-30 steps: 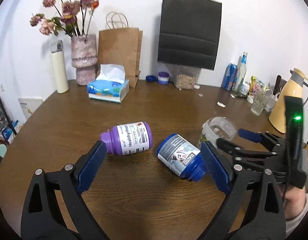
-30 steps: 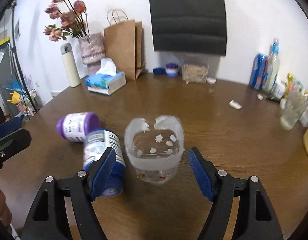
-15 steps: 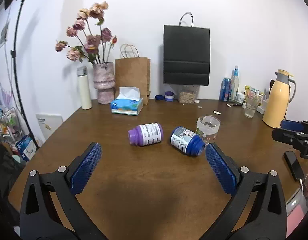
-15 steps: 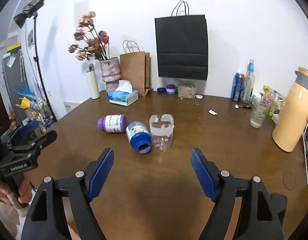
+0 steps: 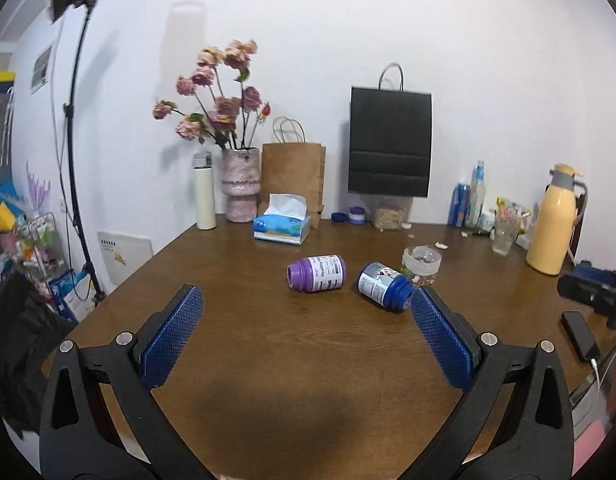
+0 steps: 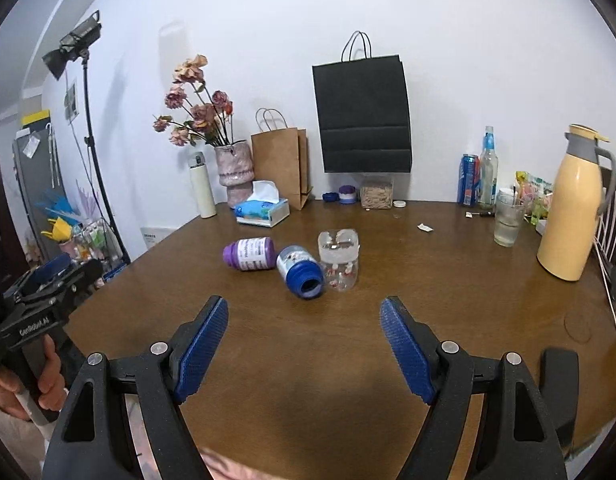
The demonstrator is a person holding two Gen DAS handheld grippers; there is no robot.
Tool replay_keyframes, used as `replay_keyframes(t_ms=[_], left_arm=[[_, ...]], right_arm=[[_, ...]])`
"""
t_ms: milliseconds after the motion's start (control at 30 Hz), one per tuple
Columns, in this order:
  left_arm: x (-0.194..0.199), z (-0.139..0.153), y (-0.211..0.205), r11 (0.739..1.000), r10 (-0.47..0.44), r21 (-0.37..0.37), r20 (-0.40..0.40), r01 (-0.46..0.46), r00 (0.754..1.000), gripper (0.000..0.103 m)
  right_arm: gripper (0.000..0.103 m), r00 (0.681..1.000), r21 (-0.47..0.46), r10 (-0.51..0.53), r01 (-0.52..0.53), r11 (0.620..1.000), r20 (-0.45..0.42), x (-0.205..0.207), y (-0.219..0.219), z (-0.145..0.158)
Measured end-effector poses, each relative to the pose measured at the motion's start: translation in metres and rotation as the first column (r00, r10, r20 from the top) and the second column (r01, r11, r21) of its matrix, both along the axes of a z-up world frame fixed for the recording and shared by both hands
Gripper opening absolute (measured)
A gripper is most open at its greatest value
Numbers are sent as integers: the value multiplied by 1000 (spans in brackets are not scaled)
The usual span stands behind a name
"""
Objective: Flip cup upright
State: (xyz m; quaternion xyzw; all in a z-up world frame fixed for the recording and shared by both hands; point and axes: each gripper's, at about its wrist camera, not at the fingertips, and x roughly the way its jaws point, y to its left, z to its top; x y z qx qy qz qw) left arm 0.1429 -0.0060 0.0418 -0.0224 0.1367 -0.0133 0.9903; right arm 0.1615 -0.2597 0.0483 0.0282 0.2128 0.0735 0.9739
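Note:
A clear glass cup (image 6: 338, 260) with small flower prints stands on the brown table, base up as far as I can tell; it also shows in the left wrist view (image 5: 421, 265). A blue bottle (image 6: 301, 271) lies on its side touching the cup's left. My right gripper (image 6: 304, 354) is open and empty, well back from the cup near the table's front. My left gripper (image 5: 306, 336) is open and empty, also well back; the blue bottle (image 5: 383, 286) lies just beyond its right finger.
A purple bottle (image 6: 250, 253) lies left of the blue one. A tissue box (image 6: 262, 209), vase of flowers (image 6: 234, 170), paper bags (image 6: 282, 160), drinking glass (image 6: 507, 220) and yellow thermos (image 6: 571, 204) line the back and right. A phone (image 5: 579, 336) lies at the right edge.
Both grippers have pulled back and up from the cup and bottles, which now look small and far. The cup and bottles have not moved.

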Motion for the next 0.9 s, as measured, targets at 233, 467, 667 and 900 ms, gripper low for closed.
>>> replay_keyframes(t_ms=[233, 467, 667, 900], left_arm=[[-67, -37, 17, 998, 47, 43, 37, -48, 998, 103], [-134, -66, 31, 998, 58, 18, 19, -59, 998, 103], [-142, -58, 25, 999, 24, 43, 89, -28, 996, 103], [-148, -60, 27, 999, 16, 42, 95, -20, 995, 103]], right_arm=[[84, 992, 30, -14, 10, 1000, 123, -96, 17, -36], [84, 992, 96, 3, -15, 995, 127, -152, 32, -63], [84, 993, 74, 22, -31, 997, 114, -147, 40, -65], [84, 993, 71, 23, -31, 997, 115, -149, 41, -65]])
